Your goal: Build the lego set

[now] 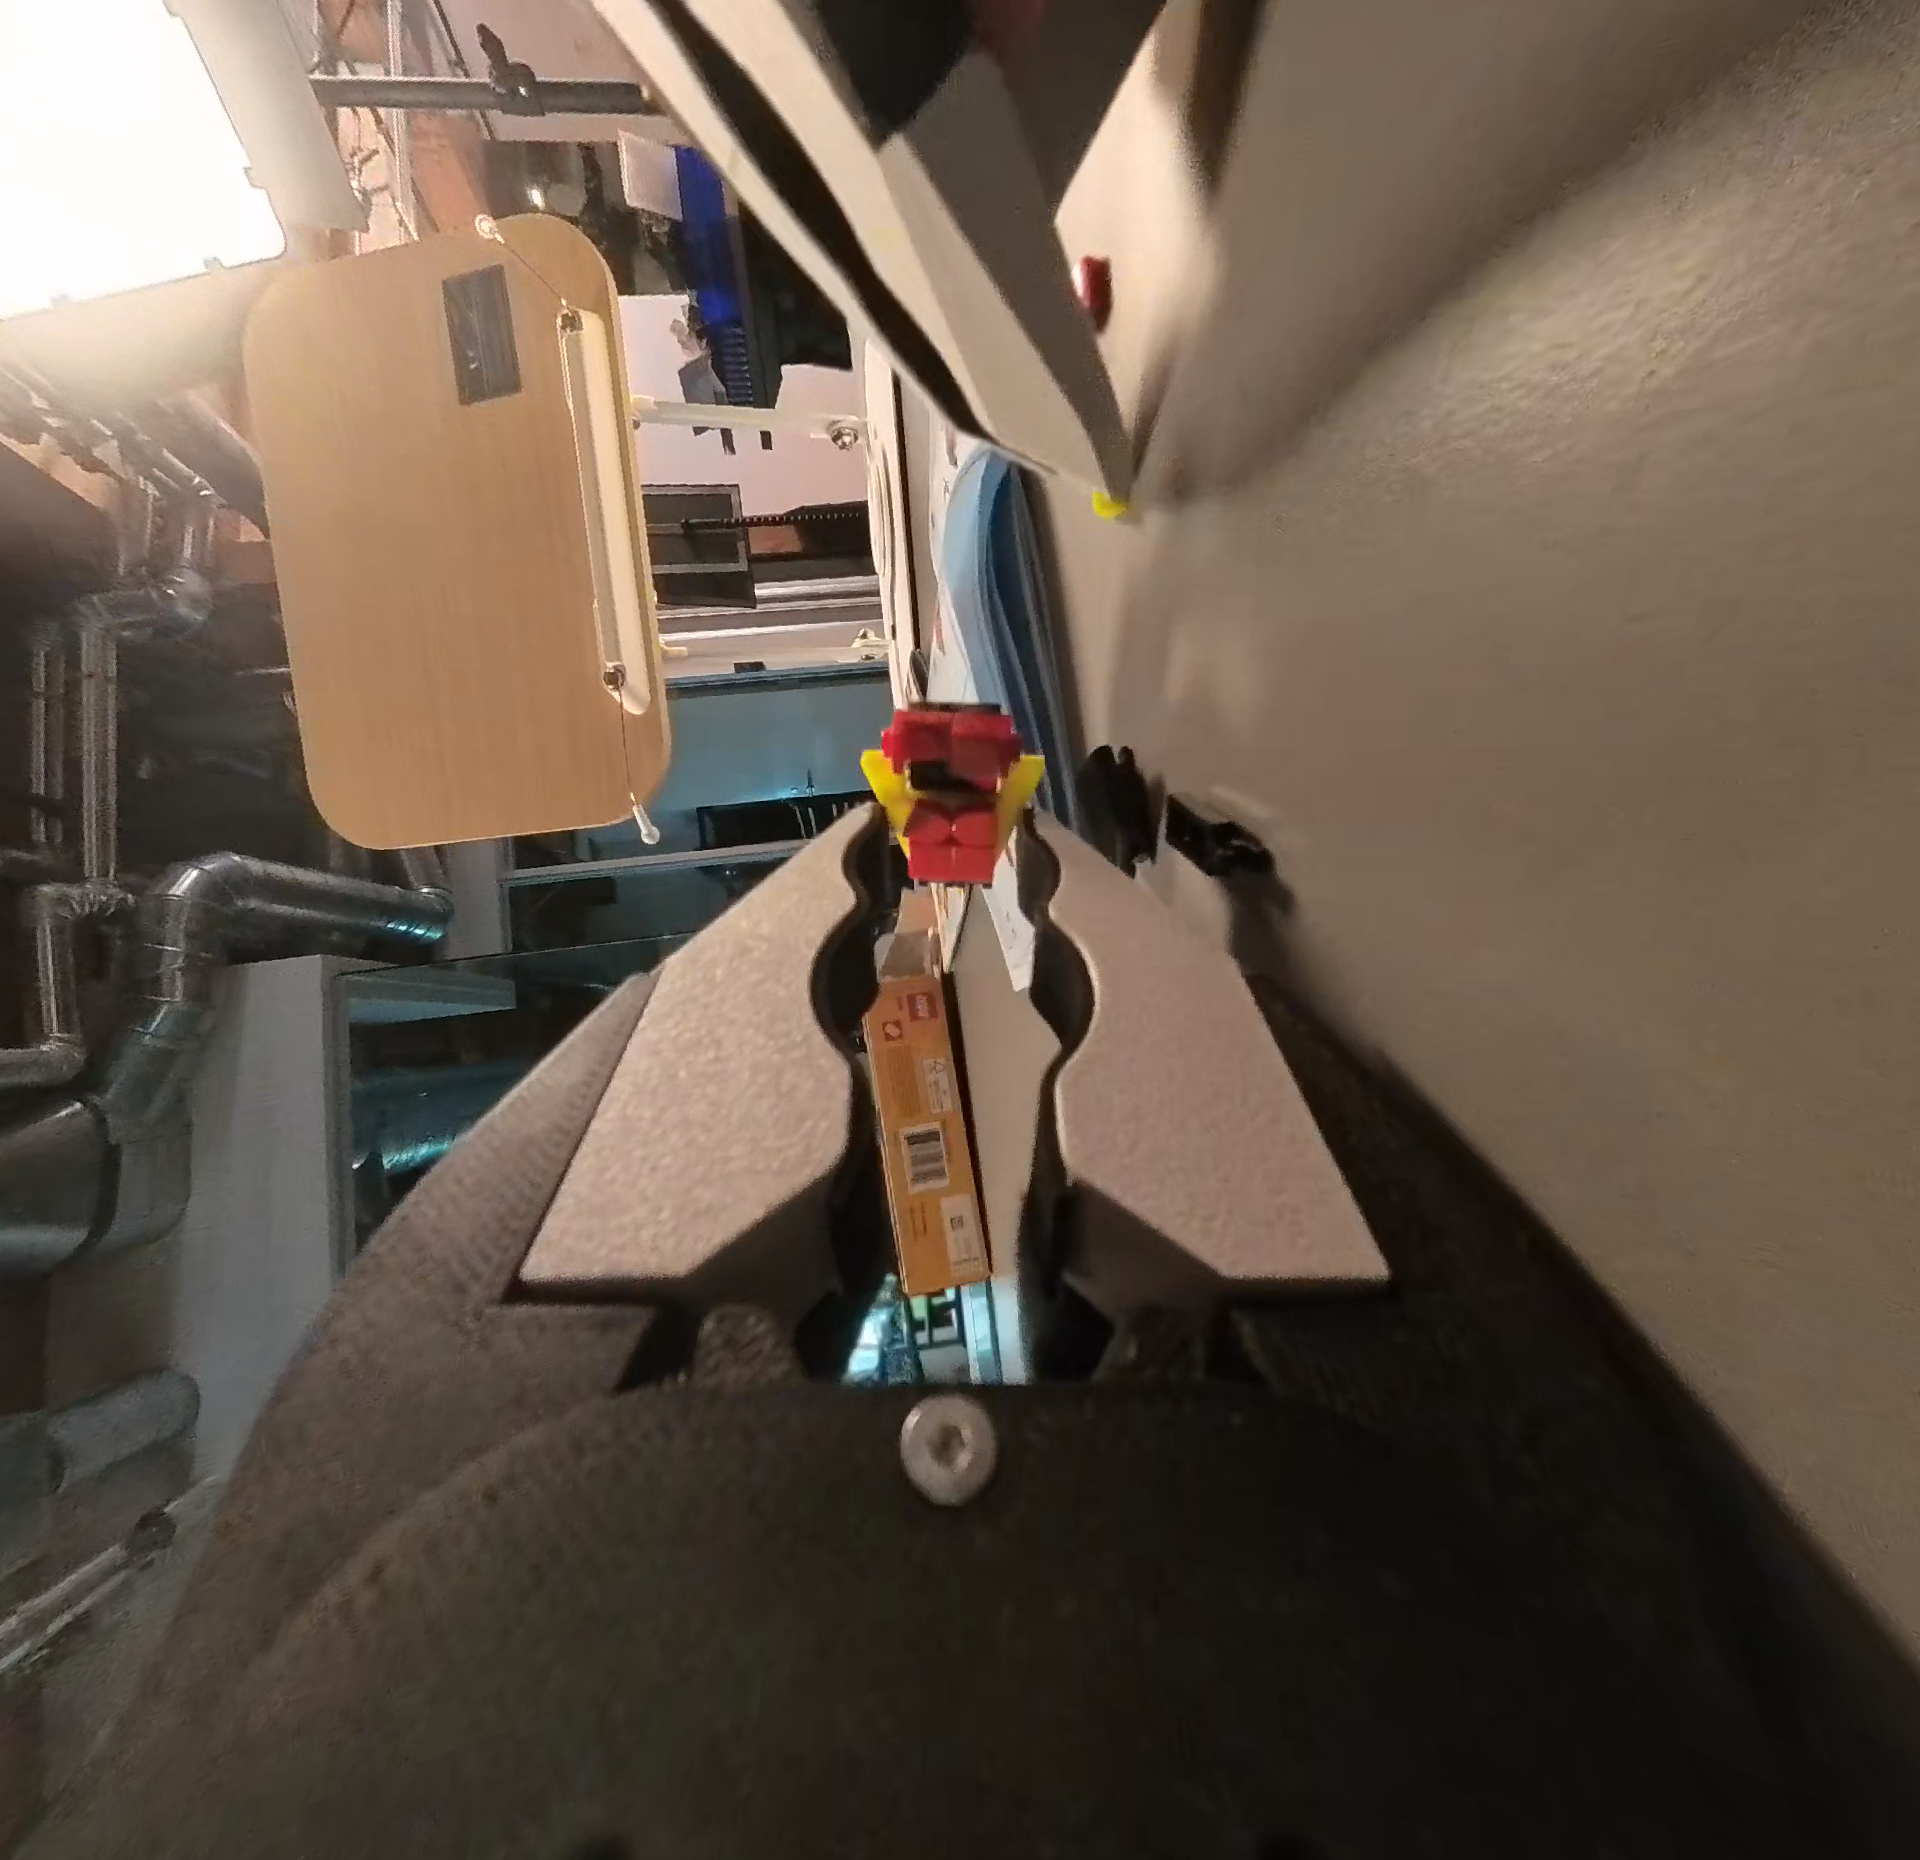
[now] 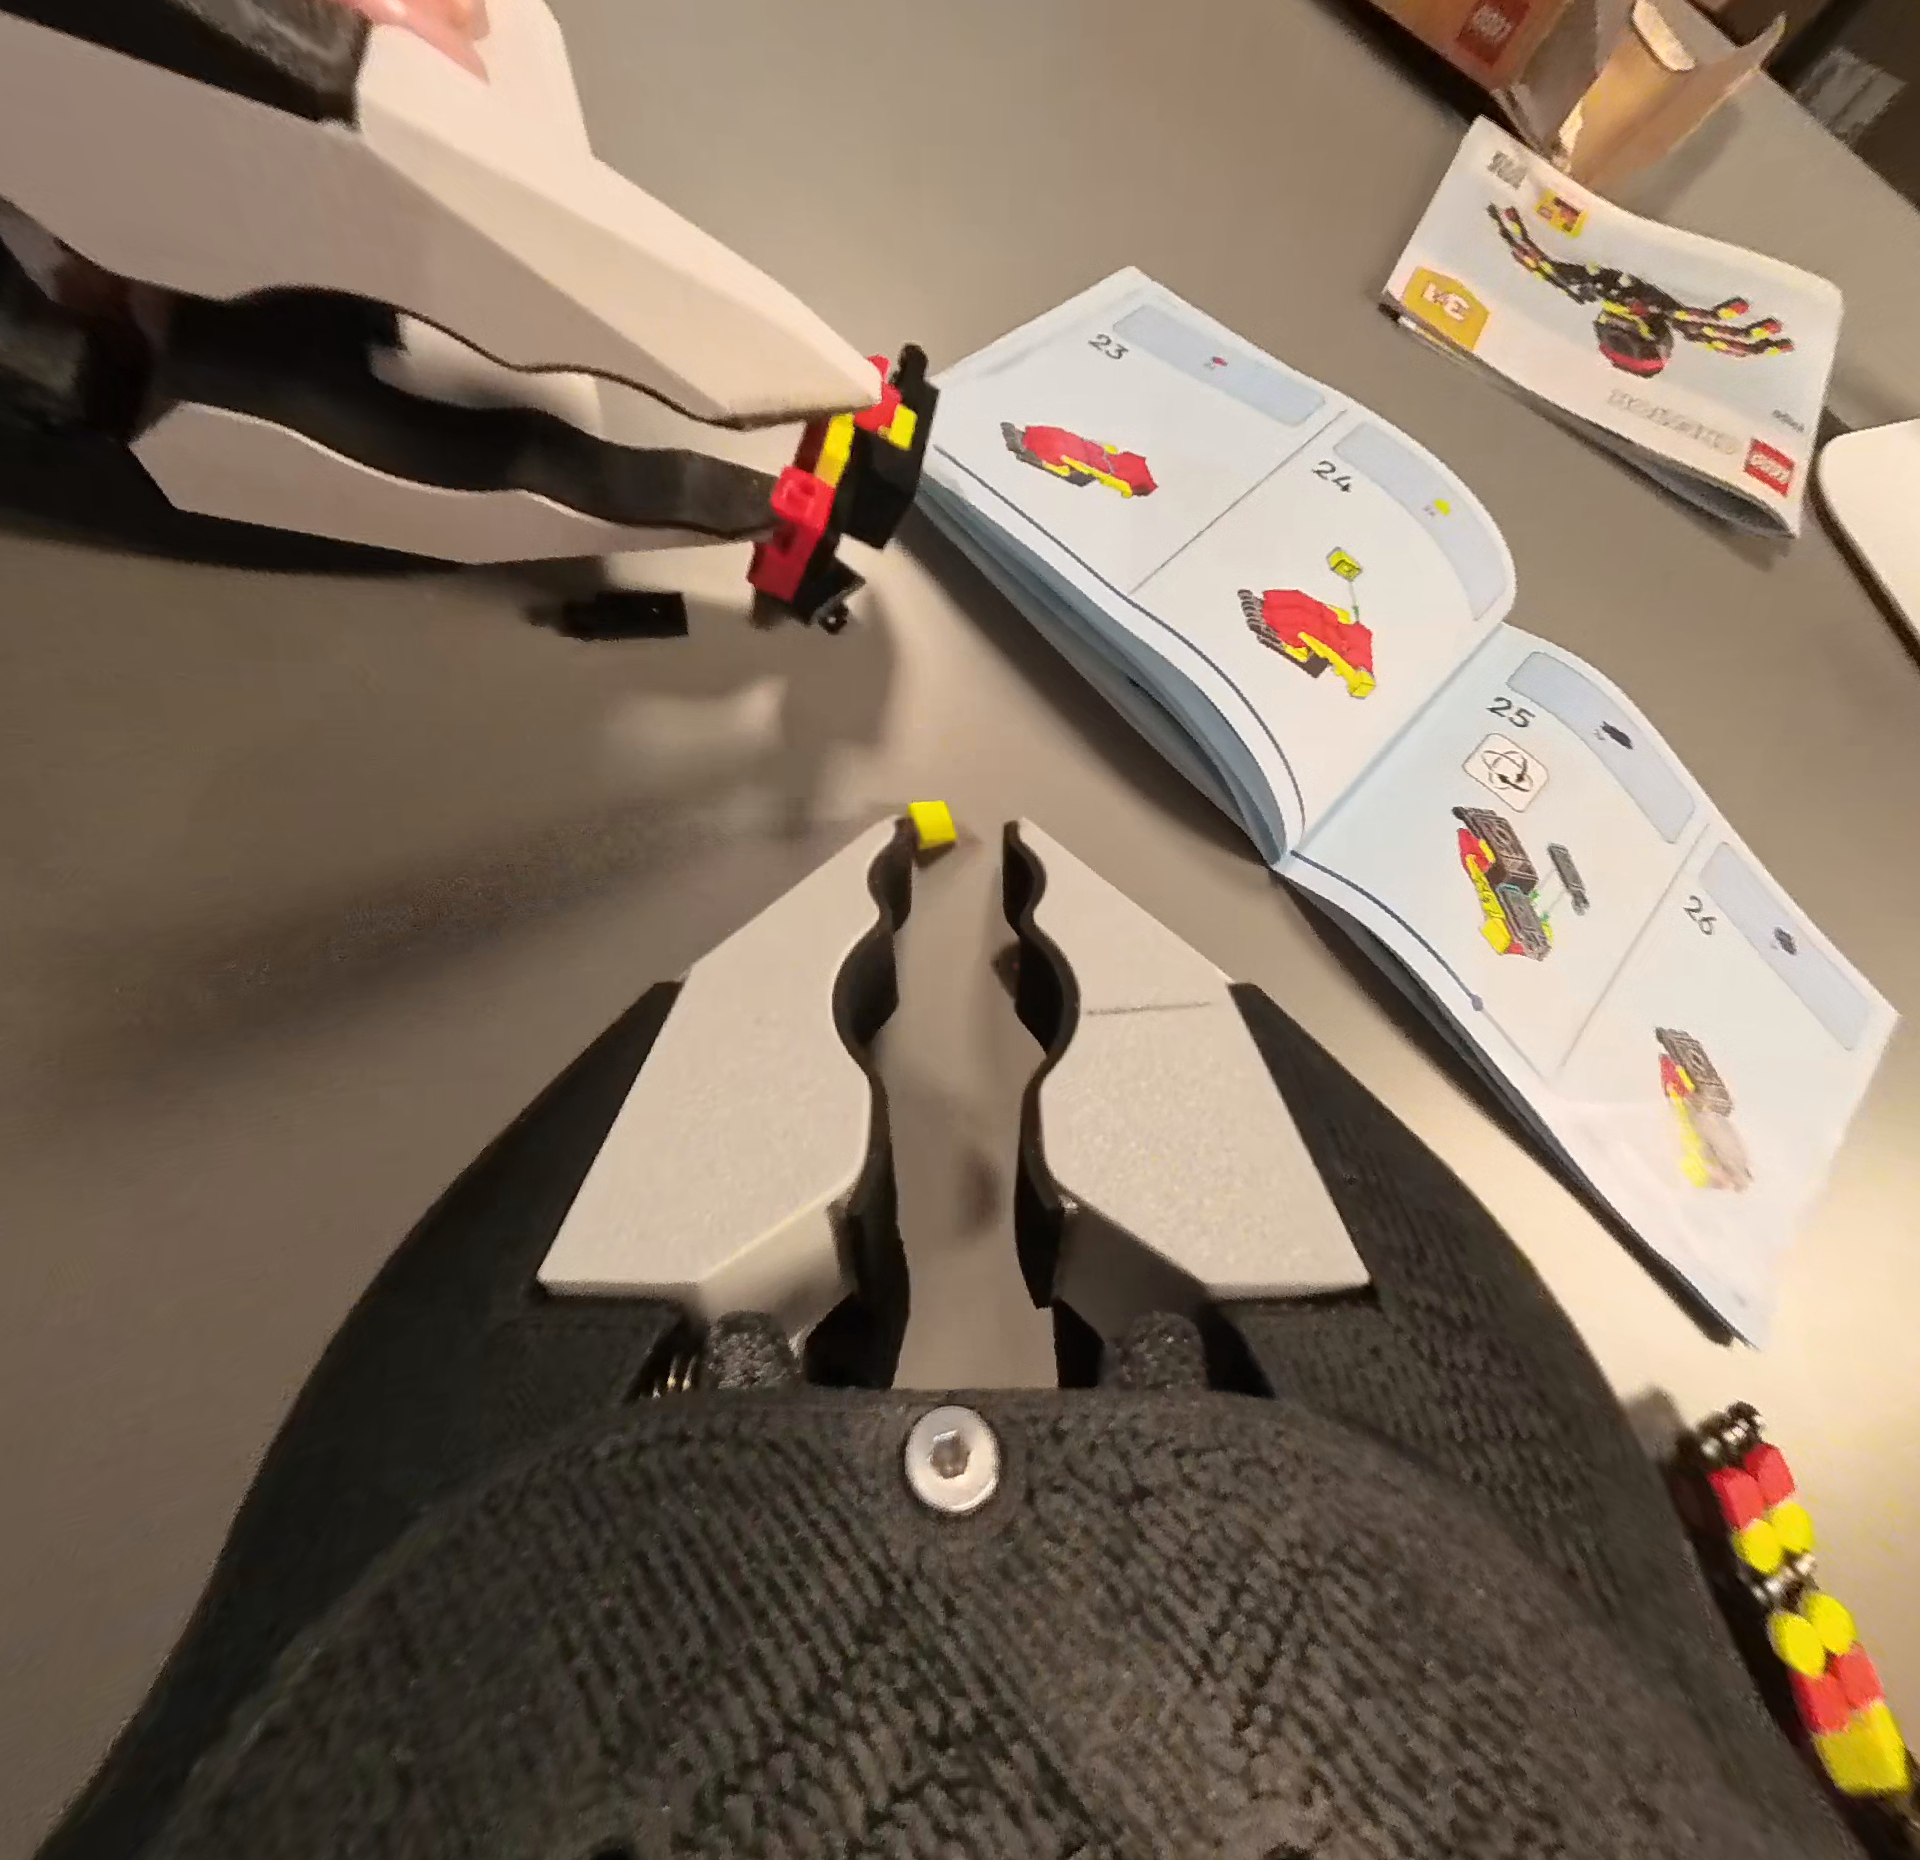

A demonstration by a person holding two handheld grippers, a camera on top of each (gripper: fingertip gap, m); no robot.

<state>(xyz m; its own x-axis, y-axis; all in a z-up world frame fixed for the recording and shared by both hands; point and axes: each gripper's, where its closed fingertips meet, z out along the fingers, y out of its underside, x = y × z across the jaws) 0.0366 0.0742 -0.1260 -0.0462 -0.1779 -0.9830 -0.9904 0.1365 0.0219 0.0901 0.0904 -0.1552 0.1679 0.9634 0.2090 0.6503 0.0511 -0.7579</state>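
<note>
over on the smooth grey counter, the left gripper held its fingers clamped on a blocky red, yellow and black lego body, lifted clear of the surface. the right gripper hovered with fingers narrowly parted, wavy black pads bare, a tiny yellow square tile at its tips. beside them lay an open glossy instruction booklet.

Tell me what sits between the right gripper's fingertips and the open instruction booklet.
Nothing but bare grey table, seen in the right wrist view. The small yellow brick lies by the right gripper, at its left fingertip, away from the open booklet.
</note>
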